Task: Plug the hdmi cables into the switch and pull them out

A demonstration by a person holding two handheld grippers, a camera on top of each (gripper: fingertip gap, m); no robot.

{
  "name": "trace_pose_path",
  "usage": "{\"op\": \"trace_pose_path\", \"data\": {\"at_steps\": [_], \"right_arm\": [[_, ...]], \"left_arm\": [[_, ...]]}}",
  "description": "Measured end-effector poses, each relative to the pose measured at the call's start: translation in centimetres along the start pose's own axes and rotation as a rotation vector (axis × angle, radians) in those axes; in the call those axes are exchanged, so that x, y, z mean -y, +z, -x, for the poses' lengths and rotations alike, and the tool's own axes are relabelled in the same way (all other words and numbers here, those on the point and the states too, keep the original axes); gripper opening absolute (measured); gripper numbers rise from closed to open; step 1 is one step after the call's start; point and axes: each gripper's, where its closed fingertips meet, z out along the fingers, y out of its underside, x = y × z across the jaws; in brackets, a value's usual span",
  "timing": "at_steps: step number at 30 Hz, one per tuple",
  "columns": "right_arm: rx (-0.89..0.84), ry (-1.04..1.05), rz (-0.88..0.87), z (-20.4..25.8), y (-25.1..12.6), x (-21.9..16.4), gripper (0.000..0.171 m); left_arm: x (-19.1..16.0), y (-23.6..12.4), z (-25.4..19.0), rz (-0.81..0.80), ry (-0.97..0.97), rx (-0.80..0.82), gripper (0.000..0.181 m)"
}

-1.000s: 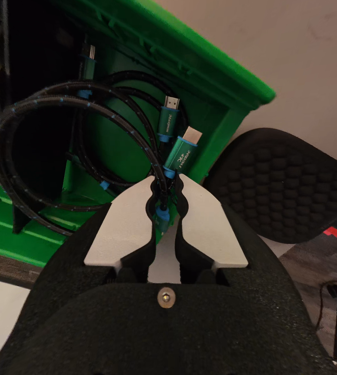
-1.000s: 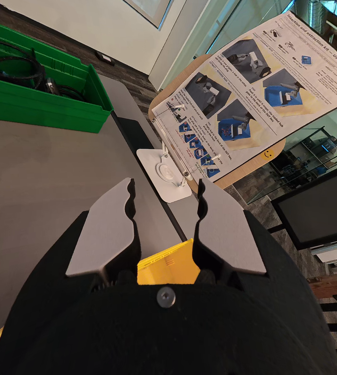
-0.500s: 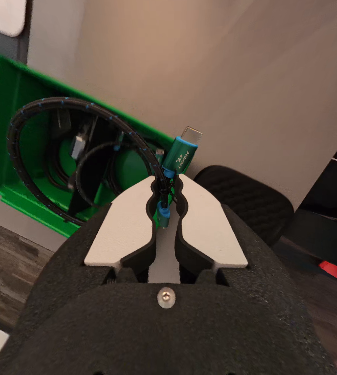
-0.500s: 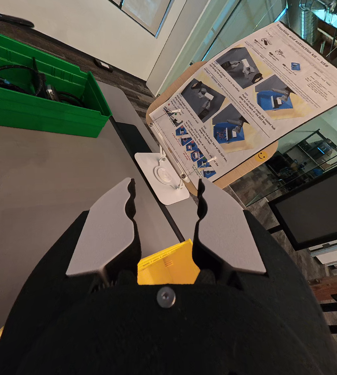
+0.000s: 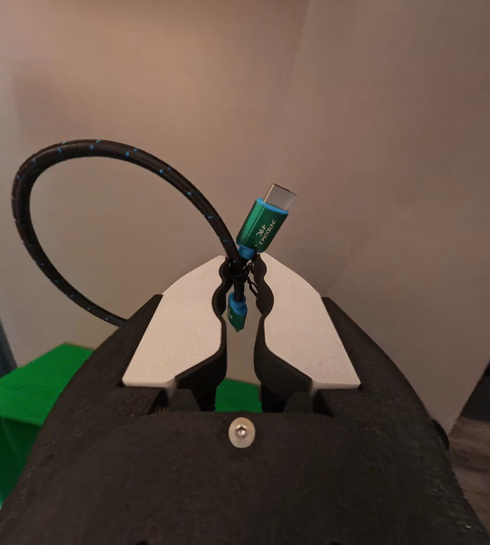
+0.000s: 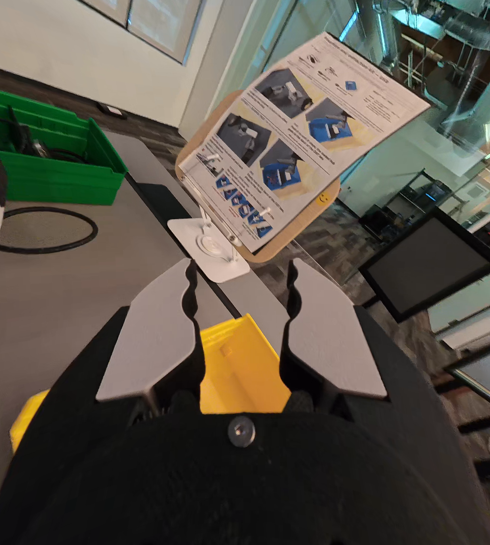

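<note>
Now lifted clear of the green bin (image 5: 16, 413), cable (image 5: 114, 153) pinched in left hand-held gripper (image 5: 240, 265), right hand-held gripper (image 6: 240, 271) open and empty, ready for carrying to a switch not in view.

A black braided hdmi cable (image 5: 61, 165) flecked with blue, coiled in a loop and tied, its green plug (image 5: 262, 225) pointing up and rightward.

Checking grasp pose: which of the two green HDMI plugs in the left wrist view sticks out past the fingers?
The larger green metal plug with the bare silver tip, angled up-right beyond the fingertips. The other green plug hangs down in the gap between the fingers.
</note>
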Motion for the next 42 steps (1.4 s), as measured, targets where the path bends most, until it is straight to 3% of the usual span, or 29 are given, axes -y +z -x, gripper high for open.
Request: {"op": "trace_pose_path", "data": {"at_steps": [8, 15, 20, 25, 29, 32, 38, 42], "right_arm": [[-0.030, -0.025, 0.134, -1.2, -0.7, -3.4, 0.060], [-0.027, 0.006, 0.170, -1.7, -0.8, -5.0, 0.060], [-0.022, 0.016, 0.161, -1.8, -0.9, -5.1, 0.060], [-0.024, 0.033, 0.121, -2.1, -1.5, -4.6, 0.060], [-0.022, 0.048, 0.078, -2.2, -1.9, -4.0, 0.060], [-0.024, 0.049, 0.074, -2.3, -1.9, -3.9, 0.060], [-0.024, 0.036, 0.108, -2.0, -1.5, -4.3, 0.060], [-0.020, 0.026, 0.137, -1.7, -1.1, -4.6, 0.060]], "left_arm": [[1.8, 7.2, 1.6, 0.072, -0.024, -0.068, 0.015], [2.7, 8.4, 1.9, 0.047, -0.073, -0.109, 0.015], [3.9, 6.5, 2.2, -0.055, -0.128, -0.126, 0.023], [3.8, -1.6, 4.9, -0.288, -0.193, 0.011, 0.026], [-0.6, -11.8, 10.9, -0.495, -0.354, 0.297, 0.027], [-6.9, -15.4, 14.0, -0.455, -0.512, 0.395, 0.032], [-18.3, -12.6, 16.7, -0.179, -0.723, 0.392, 0.034], [-22.5, -9.6, 18.7, -0.007, -0.709, 0.419, 0.034]]}}
